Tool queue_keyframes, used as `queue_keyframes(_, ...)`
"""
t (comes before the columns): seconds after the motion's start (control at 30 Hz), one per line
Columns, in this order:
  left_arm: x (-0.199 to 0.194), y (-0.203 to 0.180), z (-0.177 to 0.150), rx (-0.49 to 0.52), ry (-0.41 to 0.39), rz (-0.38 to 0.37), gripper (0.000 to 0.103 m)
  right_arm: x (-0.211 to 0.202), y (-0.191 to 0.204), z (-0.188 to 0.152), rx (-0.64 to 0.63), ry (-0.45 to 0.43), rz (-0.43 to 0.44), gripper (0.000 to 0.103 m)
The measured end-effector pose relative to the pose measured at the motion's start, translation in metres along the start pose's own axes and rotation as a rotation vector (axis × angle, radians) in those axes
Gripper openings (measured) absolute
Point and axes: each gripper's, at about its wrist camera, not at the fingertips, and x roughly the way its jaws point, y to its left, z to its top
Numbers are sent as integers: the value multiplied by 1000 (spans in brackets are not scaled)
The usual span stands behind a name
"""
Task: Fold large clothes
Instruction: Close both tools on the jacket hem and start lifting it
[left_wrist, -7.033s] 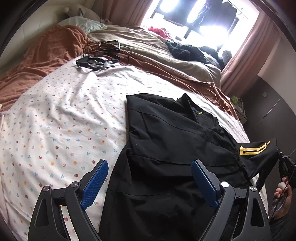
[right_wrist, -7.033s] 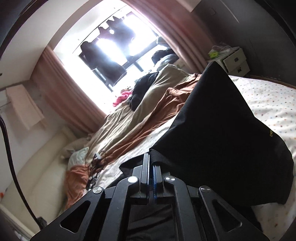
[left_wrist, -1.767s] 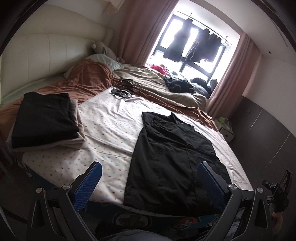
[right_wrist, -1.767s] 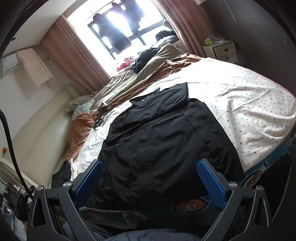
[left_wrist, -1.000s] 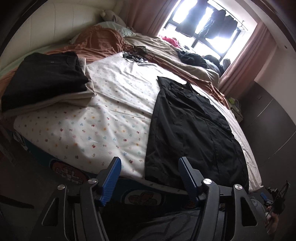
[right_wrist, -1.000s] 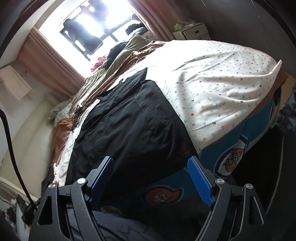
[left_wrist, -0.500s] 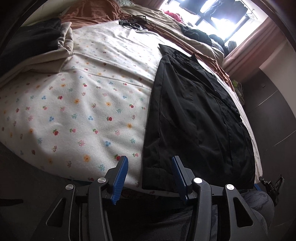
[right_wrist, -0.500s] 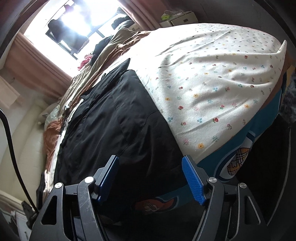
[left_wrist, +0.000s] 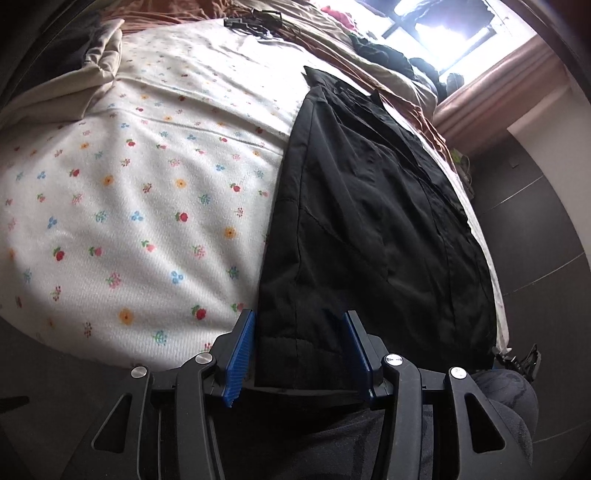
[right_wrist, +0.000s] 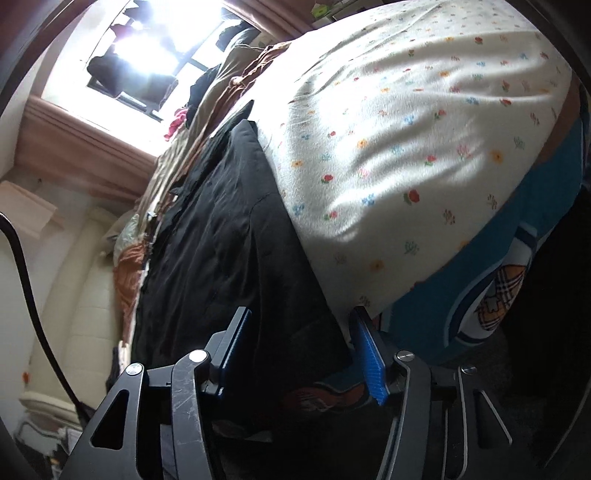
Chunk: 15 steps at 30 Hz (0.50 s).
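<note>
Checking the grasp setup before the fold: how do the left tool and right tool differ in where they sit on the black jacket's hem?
The left tool brackets the black jacket at its hem corner beside the flowered sheet; the right tool brackets the opposite corner, at the bed's blue side. The left tool's fingers straddle the jacket's side edge; the right tool's outer finger touches the sheet. Both are open, neither pinching yet.

Large black fabric jacket (left_wrist: 373, 221), sleeves folded in to a long narrow rectangle, lying flat lengthwise on the bed, collar at far end, hem overhanging the near edge
</note>
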Motion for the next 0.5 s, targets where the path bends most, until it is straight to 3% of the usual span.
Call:
queue_keyframes(0.1, -5, 5, -6, -33, 13, -67, 50, -7, -1, -9, 9, -21, 97, 52)
queue_keyframes(0.27, -11, 13, -12, -102, -1, -158, 50, -15, 13, -8, -24, -52, 165, 46)
queue_keyframes(0.33, -12, 11, -13, -109, -16, -189, 50, -15, 18, -5, -29, -63, 166, 46)
queue_keyframes(0.5, -3, 12, -11, -134, -19, -162, 50, 0, 19, -1, -17, -56, 112, 46)
